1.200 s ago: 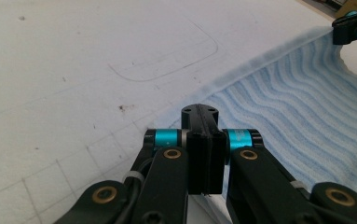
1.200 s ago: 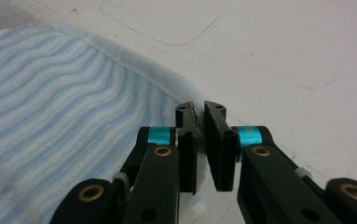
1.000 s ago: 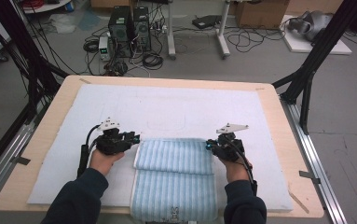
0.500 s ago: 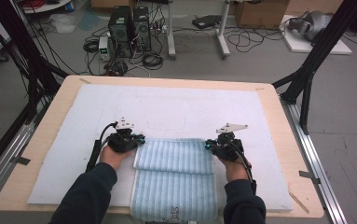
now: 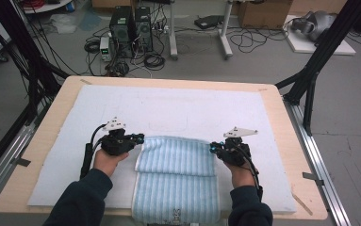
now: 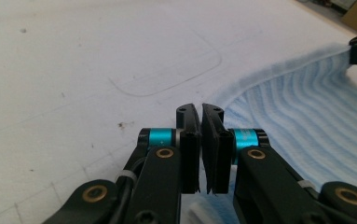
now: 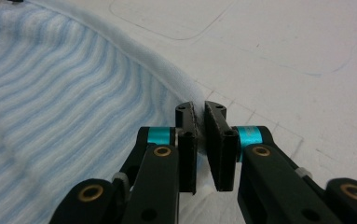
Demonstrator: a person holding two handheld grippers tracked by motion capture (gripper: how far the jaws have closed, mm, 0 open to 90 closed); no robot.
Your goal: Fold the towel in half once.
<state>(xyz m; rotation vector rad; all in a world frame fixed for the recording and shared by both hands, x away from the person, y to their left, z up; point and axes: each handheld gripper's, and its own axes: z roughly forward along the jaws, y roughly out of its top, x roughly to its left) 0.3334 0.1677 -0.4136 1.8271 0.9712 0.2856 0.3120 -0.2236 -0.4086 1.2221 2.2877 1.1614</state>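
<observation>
A light blue striped towel [image 5: 176, 162] lies folded on the white mat [image 5: 178, 108], its near end hanging over the table's front edge. My left gripper [image 5: 139, 138] is at the fold's far left corner. In the left gripper view its jaws [image 6: 200, 114] stand pressed together, with the towel [image 6: 297, 107] running in under them and a sliver of fabric in the slit. My right gripper [image 5: 213, 147] is shut on the far right corner. There a white hem of the towel [image 7: 50, 107] is pinched between the jaws [image 7: 199, 112].
The mat covers most of the wooden table [image 5: 282, 127]; bare mat stretches beyond the towel and to both sides. Faint pen outlines mark the mat [image 6: 167, 70]. Black frame legs, computers and cables stand on the floor behind the table.
My left gripper has slid right, from beside the towel onto its far left corner, and its jaws have closed there. The right gripper has stayed put on its corner.
</observation>
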